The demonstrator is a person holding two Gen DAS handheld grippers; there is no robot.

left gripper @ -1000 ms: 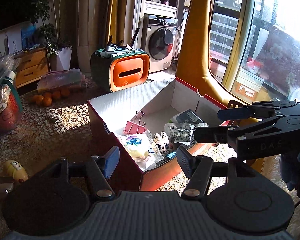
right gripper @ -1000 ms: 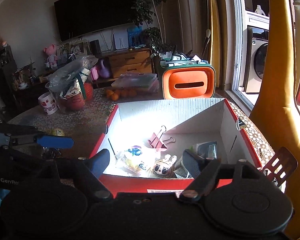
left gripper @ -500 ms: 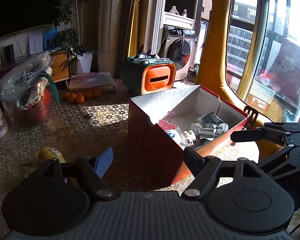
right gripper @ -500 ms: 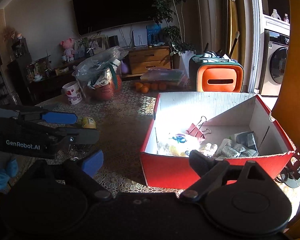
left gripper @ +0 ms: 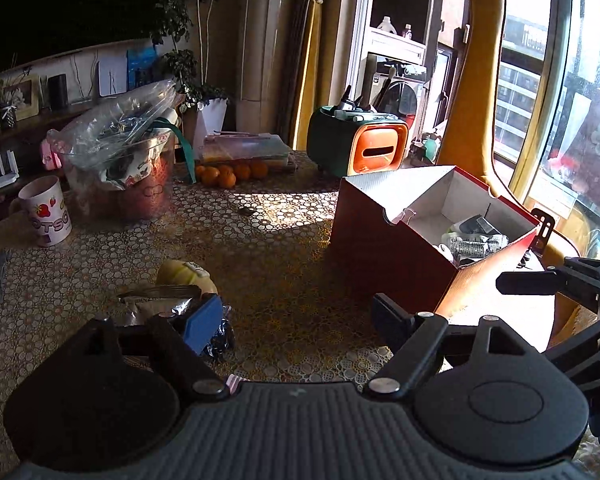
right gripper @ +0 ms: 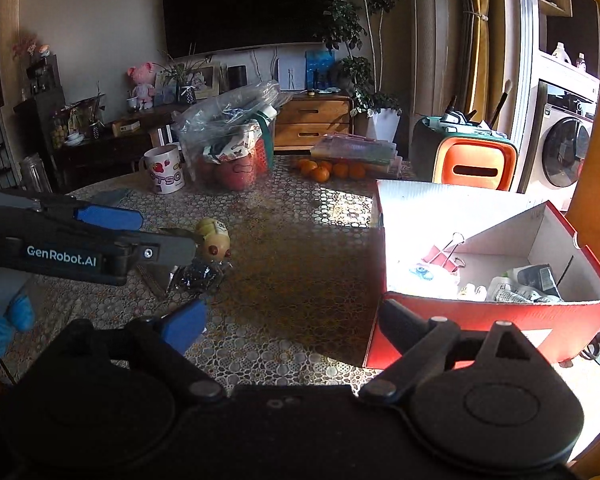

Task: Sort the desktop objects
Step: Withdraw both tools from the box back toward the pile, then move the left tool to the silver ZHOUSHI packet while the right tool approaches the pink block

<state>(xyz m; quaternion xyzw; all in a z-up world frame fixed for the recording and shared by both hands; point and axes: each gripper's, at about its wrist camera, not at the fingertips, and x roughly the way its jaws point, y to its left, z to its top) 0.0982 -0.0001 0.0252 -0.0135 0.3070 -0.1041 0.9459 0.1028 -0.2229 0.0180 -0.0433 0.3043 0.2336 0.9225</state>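
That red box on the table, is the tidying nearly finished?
Partly. The red box already holds a pink binder clip and several small packets. Both tools, left and right, are open and hold nothing. Still left on the table: a yellow toy and dark crinkly wrappers, near the left tool.

I see a table [right gripper: 300, 292] under a patterned lace cloth, on it a red cardboard box [right gripper: 480, 320] at right, yellow toy [right gripper: 214, 240] beside a dark crinkled wrapper [right gripper: 198, 276] at left, strawberry mug [right gripper: 164, 170], bagged bowl [right gripper: 232, 152], oranges [right gripper: 324, 170], orange-fronted organizer [right gripper: 466, 156] at the far side
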